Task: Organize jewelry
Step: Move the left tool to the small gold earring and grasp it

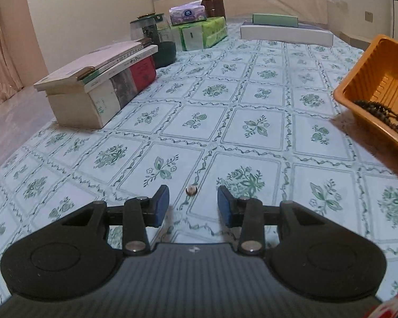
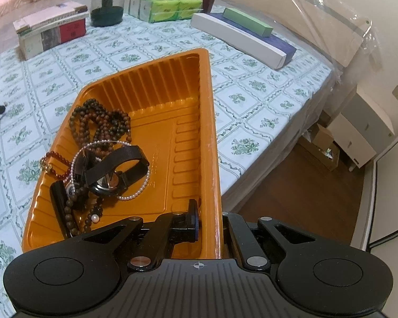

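Note:
A small round piece of jewelry [image 1: 191,190] lies on the floral tablecloth [image 1: 252,132]. My left gripper [image 1: 193,201] hangs just before it, open, with the blue pads on either side and not touching it. My right gripper [image 2: 211,222] is shut on the right rim of the orange tray [image 2: 207,132], one finger inside the wall and one outside. The tray holds dark bead strands [image 2: 100,116], a pearl bracelet [image 2: 135,193], a black watch [image 2: 111,175] and a red bead bracelet [image 2: 55,159]. In the left wrist view, the tray [image 1: 371,79] shows at the right edge.
A stack of books [image 1: 100,84], a dark glass jar [image 1: 151,34] and green tissue packs [image 1: 199,34] line the far left. A long white box [image 2: 238,37] with a green box [image 2: 246,22] lies at the back. The table's right edge [image 2: 278,159] drops to a wooden floor.

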`<state>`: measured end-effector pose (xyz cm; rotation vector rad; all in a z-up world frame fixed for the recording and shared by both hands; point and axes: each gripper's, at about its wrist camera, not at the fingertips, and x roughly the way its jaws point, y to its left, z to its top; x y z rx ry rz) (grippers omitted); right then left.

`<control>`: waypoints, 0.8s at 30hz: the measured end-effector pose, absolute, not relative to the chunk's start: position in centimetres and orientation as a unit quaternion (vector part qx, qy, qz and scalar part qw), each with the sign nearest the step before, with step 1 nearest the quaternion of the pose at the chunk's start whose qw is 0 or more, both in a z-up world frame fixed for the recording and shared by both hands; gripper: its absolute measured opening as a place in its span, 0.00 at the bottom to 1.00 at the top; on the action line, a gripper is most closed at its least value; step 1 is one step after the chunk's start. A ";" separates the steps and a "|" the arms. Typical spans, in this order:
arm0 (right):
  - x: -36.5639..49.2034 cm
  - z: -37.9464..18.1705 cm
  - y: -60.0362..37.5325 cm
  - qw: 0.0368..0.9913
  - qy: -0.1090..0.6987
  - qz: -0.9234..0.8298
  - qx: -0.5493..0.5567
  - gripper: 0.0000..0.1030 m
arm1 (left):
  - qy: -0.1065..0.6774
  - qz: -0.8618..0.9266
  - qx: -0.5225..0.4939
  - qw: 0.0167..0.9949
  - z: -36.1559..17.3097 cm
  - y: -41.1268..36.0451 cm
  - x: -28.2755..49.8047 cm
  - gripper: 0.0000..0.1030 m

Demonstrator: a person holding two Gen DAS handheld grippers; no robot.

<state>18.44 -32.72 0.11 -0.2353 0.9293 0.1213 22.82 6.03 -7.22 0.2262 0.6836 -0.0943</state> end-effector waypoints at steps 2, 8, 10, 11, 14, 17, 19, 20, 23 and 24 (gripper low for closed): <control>18.5 0.1 -33.0 0.886 0.447 0.059 -0.103 0.03 | 0.336 -0.045 0.115 0.934 -7.5 6.0 23.3 0.35; 19.0 -0.1 -33.2 0.888 0.447 0.067 -0.084 0.03 | 0.338 -0.041 0.116 0.933 -7.7 6.2 24.3 0.30; 19.3 -0.2 -33.2 0.889 0.445 0.072 -0.078 0.03 | 0.337 -0.041 0.120 0.933 -7.7 6.1 24.5 0.28; 19.4 -0.2 -33.0 0.889 0.446 0.075 -0.076 0.03 | 0.337 -0.041 0.121 0.933 -7.7 6.1 24.6 0.27; 19.9 -0.4 -32.5 0.889 0.444 0.082 -0.074 0.03 | 0.338 -0.042 0.122 0.932 -7.8 6.0 24.7 0.23; 20.2 -0.5 -32.2 0.889 0.443 0.087 -0.070 0.03 | 0.338 -0.043 0.123 0.932 -7.9 5.8 24.5 0.20; 20.4 -0.6 -32.0 0.889 0.443 0.090 -0.069 0.03 | 0.338 -0.045 0.119 0.932 -8.0 5.9 24.5 0.17; 20.5 -0.6 -32.0 0.890 0.443 0.090 -0.067 0.03 | 0.338 -0.045 0.117 0.933 -8.1 5.9 24.5 0.12; 20.5 -0.7 -32.0 0.890 0.442 0.093 -0.064 0.03 | 0.337 -0.044 0.117 0.933 -8.0 5.7 24.4 0.08; 20.4 -0.8 -32.0 0.890 0.442 0.093 -0.062 0.03 | 0.336 -0.044 0.116 0.934 -7.8 5.7 24.3 0.08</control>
